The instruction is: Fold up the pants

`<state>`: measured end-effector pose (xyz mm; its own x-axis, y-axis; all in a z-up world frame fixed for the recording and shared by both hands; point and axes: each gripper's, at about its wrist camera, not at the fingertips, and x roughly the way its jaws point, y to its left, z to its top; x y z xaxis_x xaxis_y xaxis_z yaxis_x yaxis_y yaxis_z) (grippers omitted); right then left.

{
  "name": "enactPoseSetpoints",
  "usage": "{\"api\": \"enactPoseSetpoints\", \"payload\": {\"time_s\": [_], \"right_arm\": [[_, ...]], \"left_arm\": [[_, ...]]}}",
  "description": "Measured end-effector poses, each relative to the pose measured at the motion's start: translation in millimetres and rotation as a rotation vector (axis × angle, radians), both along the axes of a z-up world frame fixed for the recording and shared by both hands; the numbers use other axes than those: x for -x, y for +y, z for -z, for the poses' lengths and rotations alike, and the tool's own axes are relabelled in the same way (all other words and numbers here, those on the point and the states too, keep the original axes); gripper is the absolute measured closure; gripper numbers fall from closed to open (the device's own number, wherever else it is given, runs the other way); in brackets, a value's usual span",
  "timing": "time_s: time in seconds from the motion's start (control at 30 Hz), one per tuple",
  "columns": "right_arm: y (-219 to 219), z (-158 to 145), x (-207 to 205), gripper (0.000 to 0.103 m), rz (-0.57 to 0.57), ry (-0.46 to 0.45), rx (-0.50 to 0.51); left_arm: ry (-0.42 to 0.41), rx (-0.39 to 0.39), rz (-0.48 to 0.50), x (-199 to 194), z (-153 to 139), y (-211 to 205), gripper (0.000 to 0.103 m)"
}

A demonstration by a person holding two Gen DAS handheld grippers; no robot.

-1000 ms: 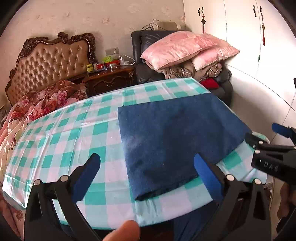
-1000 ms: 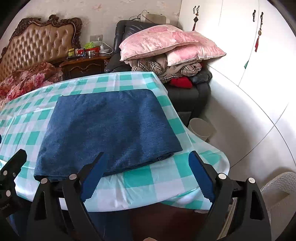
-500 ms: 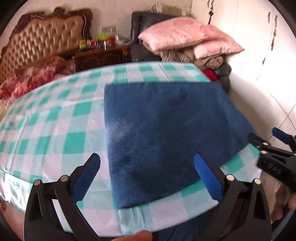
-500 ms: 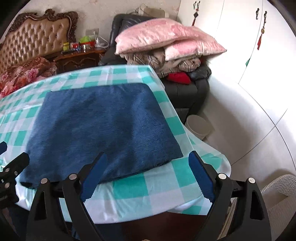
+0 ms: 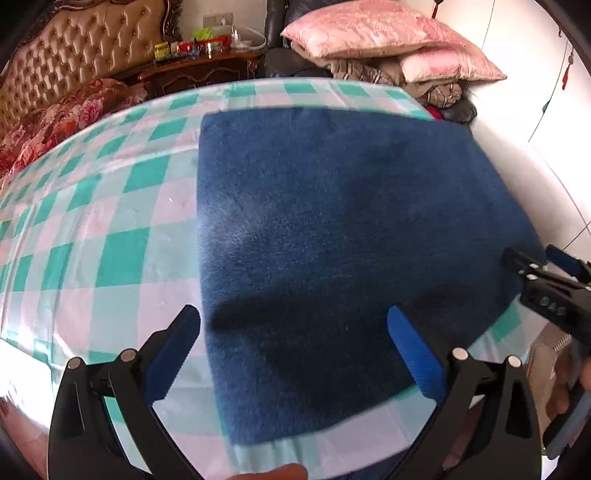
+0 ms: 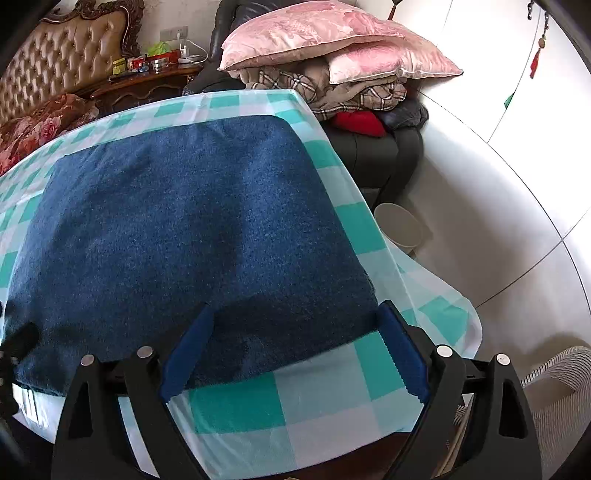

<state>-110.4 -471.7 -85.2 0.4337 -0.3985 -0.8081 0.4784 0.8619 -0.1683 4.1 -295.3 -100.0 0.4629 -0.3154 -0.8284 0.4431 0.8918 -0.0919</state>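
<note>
Both grippers are hanging wide open over the folded pants [image 5: 332, 229] (dark blue). The left gripper [image 5: 295, 354] is straddling the pants' near left corner, and the right gripper [image 6: 295, 347] is probably just above their near right edge.

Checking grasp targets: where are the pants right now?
The pants lie flat on the checked tablecloth, toward its right side, with both open grippers over the near edge.

A tufted tan headboard [image 6: 62, 55] is standing against the wallpapered wall [image 5: 243, 11], beside a dark wooden nightstand [image 6: 147, 86] crowded with small items too blurred to name. Pink pillows [image 6: 314, 33] are piling on a black armchair [image 6: 384, 155]. White wardrobe doors [image 6: 517, 74] are catching daylight; a pale bin [image 6: 400, 229] is sitting on the glossy white floor [image 6: 480, 221].
</note>
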Motion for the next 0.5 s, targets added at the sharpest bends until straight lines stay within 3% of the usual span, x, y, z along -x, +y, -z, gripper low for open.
{"api": "enactPoseSetpoints", "payload": {"time_s": [0.5], "right_arm": [[56.9, -66.4, 74.4, 0.016, -0.041, -0.134, -0.004]], "left_arm": [[-0.139, 0.084, -0.01, 65.0, -79.5, 26.0, 0.002]]}}
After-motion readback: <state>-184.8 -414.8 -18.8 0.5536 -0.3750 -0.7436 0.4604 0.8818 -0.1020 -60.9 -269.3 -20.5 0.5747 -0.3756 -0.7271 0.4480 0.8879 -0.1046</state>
